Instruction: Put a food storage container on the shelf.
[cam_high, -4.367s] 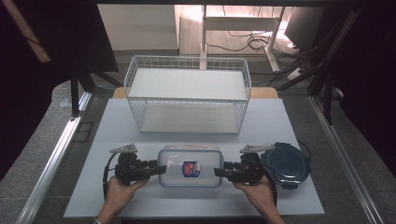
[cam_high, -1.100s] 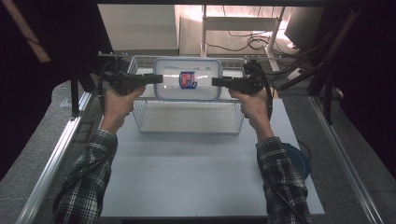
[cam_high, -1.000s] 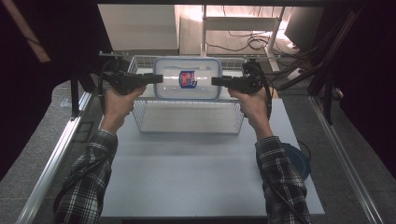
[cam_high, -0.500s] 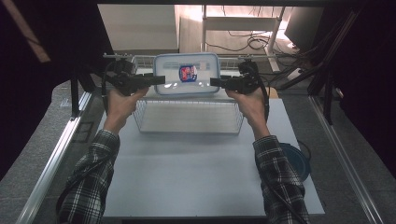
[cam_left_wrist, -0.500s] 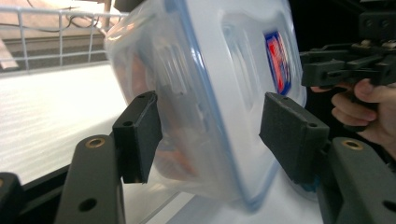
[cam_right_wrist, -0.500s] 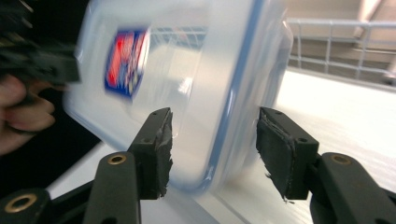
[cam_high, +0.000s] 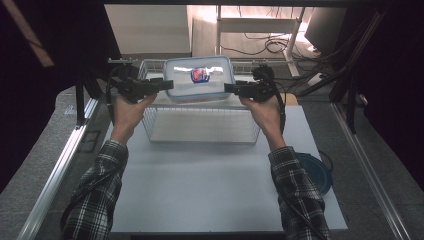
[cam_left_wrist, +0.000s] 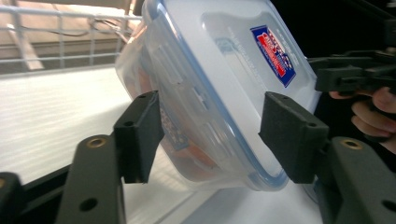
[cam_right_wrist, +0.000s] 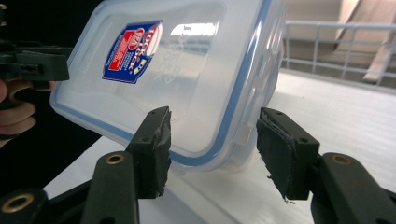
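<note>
1 clear plastic container w/ blue-rimmed lid, tilted, lid facing the person, sits over the far part of the white wire basket; can't tell if it rests on the rim or floor. Long axis runs L–R betw the two grippers. L gripper at its L end, R gripper at its R end, both equally near. Both sets of jaws straddle the box ends w/ visible gaps, pads not pressing, so open; L jaws have just been closing a bit. Count: 1 container, 1 basket, 2 grippers, 1 blue round lid on the table by R sleeve.

Left claw, right claw: raised, facing inward.
</note>
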